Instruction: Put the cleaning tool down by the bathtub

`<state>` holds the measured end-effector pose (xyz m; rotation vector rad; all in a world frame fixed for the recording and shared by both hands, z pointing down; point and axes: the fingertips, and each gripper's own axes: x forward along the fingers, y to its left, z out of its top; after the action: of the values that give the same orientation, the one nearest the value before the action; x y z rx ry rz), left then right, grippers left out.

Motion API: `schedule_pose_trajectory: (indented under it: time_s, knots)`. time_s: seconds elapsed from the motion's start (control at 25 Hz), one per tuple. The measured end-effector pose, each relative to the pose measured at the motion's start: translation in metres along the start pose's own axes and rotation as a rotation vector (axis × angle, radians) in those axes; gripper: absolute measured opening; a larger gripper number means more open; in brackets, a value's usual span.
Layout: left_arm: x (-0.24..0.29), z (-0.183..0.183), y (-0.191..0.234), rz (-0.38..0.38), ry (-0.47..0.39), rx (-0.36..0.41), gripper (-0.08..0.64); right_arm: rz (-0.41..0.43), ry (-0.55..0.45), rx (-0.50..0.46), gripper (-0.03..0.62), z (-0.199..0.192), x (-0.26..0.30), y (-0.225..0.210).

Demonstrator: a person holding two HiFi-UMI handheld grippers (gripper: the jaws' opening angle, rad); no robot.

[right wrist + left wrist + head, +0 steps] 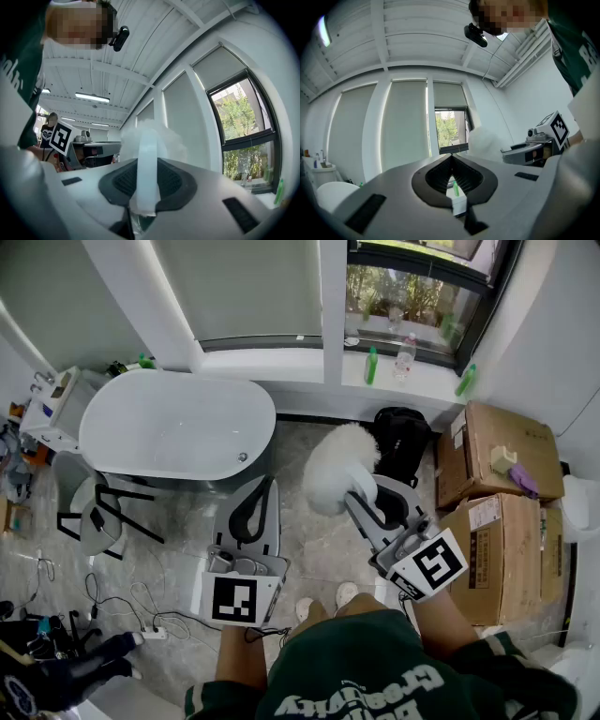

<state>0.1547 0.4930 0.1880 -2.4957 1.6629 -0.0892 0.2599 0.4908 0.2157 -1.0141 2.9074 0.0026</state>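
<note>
The cleaning tool is a fluffy white duster [339, 465] on a white handle [146, 173]. My right gripper [375, 493] is shut on that handle and holds the duster off the floor, its fluffy head [151, 136] sticking out past the jaws. The white oval bathtub [178, 432] stands to the left of the duster, under the window wall. My left gripper [267, 486] hangs near the tub's right end; in the left gripper view its jaws [451, 158] meet at the tips with nothing between them.
Two cardboard boxes [497, 451] [502, 549] stand at the right, a black bag [403, 442] behind the duster. Bottles, one of them green [372, 365], line the window sill. A black-framed stool [98, 512] and floor cables [141, 615] lie left of me; my shoes [323, 601] are below.
</note>
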Motion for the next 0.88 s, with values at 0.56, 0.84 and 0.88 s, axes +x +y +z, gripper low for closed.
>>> schedule_pose_trajectory:
  time_s: [0.56,0.84,0.88]
  knots:
    - [0.000,-0.002,-0.015,0.009,-0.071,0.024,0.009,-0.020,0.020,-0.008,0.092,-0.019,-0.018,-0.023]
    - [0.006,-0.026,-0.033,0.035,0.008,0.053,0.009,-0.028,0.008,0.017,0.092,-0.028,-0.038,-0.038]
    - [0.006,-0.028,-0.035,0.035,0.015,0.051,0.009,-0.031,0.010,0.019,0.092,-0.029,-0.041,-0.039]
